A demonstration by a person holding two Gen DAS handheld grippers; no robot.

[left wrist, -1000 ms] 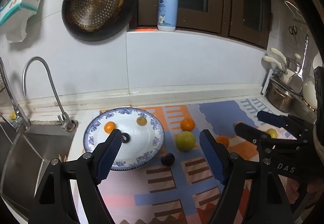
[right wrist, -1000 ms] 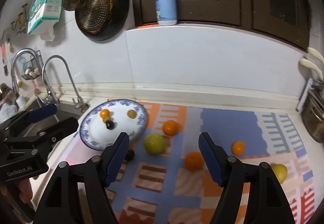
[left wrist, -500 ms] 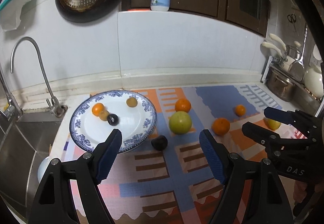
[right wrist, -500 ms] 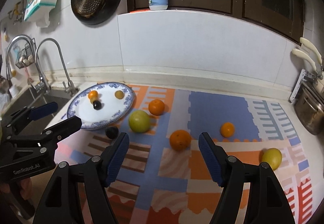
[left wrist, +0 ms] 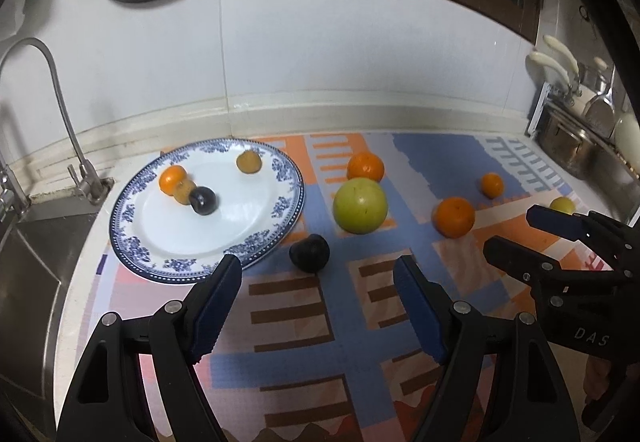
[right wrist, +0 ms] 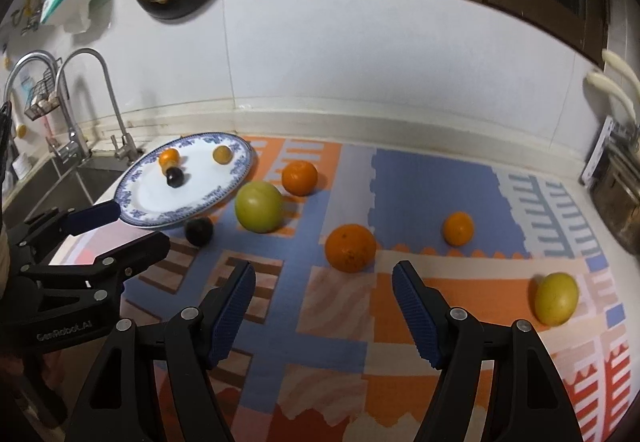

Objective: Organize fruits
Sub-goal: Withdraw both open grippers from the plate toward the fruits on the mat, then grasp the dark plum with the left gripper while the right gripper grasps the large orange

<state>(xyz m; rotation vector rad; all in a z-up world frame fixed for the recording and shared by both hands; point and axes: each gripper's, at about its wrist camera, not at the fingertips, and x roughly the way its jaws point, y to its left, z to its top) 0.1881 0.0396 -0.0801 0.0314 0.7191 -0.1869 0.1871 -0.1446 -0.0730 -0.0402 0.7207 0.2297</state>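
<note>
Gaping jaws on both grippers, empty

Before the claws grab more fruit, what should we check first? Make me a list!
1. Left claw open with nothing in it: ok.
2. Right claw open with nothing in it: ok.
3. Dark plum sits on the mat just ahead of the left claw, nothing blocking it: ok.
4. Big orange sits just ahead of the right claw, clear of other fruit: ok.
5. Plate has bare room for more fruit: ok.
6. All fruit on the plate: not ok; six pieces lie on the mat.
</note>
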